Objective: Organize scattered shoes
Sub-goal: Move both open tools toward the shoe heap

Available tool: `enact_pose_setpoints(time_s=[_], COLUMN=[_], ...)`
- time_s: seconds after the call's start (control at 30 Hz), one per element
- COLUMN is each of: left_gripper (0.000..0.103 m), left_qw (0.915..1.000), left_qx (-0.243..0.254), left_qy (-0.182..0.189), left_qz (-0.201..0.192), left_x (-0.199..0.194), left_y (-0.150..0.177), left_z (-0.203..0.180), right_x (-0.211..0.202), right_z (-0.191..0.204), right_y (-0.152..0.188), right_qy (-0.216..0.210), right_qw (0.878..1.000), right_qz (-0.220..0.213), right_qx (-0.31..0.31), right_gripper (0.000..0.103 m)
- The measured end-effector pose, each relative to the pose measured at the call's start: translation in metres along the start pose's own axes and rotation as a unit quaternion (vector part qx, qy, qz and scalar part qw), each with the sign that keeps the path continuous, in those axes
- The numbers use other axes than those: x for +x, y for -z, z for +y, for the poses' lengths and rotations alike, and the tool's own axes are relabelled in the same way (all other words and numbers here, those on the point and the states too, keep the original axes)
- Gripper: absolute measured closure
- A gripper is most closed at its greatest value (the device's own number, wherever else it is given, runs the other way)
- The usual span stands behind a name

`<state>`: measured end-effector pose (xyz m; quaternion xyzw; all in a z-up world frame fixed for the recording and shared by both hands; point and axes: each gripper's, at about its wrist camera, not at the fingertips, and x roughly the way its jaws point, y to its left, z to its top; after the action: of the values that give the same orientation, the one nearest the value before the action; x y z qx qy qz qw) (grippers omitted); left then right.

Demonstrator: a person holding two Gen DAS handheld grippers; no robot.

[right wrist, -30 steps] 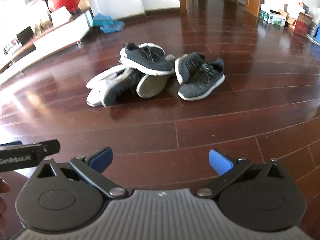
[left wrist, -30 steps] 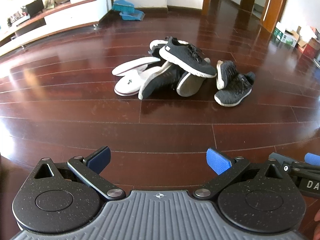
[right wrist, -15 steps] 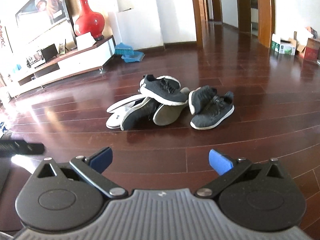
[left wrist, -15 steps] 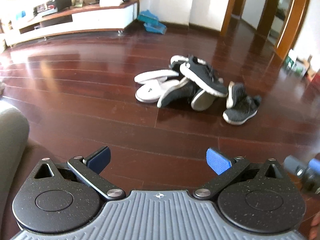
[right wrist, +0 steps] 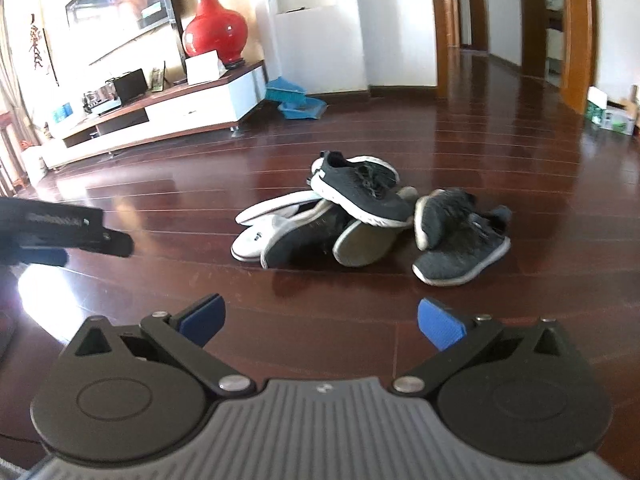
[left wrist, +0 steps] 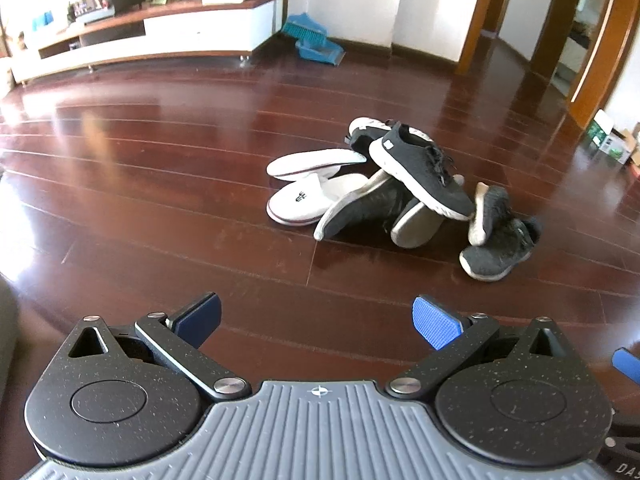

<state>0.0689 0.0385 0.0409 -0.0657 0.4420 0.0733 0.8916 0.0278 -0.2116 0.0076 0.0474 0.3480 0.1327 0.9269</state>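
Sneakers (right wrist: 362,196) piled over half-hidden white slippers (right wrist: 256,238), soles upturned.

left hand-held gripper (left wrist: 316,320): raised, pulled back | right hand-held gripper (right wrist: 320,322): likewise | shoe pile (right wrist: 360,216): farther

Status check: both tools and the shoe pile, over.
Left tool open, empty. Right tool open, empty. Shoe pile untouched on the floor ahead, black sneaker on top. Nothing between tools and pile.

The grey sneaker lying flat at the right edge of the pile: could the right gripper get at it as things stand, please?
Probably yes. The right gripper is open and empty, bare floor lies between it and the grey sneaker, and nothing lies on top except its mate leaning alongside.
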Motion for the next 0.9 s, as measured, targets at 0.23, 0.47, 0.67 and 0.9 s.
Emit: enact_pose_setpoints(time_s=[0.23, 0.47, 0.67, 0.9], left_gripper=[0.001, 0.002, 0.002, 0.002], left_qw=[0.9996, 0.999, 0.9989, 0.9989], left_qx=[0.004, -0.022, -0.014, -0.001], left_qy=[-0.028, -0.024, -0.02, -0.012], left_qz=[0.001, 0.03, 0.04, 0.046], left_x=[0.068, 0.127, 0.152, 0.168], left_y=[-0.034, -0.047, -0.05, -0.052], left_z=[0.004, 0.01, 0.014, 0.03], right_x=[0.118, 0.167, 0.218, 0.277], right_z=[-0.027, -0.03, -0.037, -0.041], right_y=[-0.045, -0.058, -0.074, -0.089], right_qy=[-0.008, -0.004, -0.01, -0.005], right_qw=[1.0, 0.999, 0.998, 0.994], right_qz=[0.003, 0.024, 0.035, 0.054], right_qx=[0.016, -0.025, -0.056, -0.096], right_gripper=[0.0, 0.0, 0.007, 0.031])
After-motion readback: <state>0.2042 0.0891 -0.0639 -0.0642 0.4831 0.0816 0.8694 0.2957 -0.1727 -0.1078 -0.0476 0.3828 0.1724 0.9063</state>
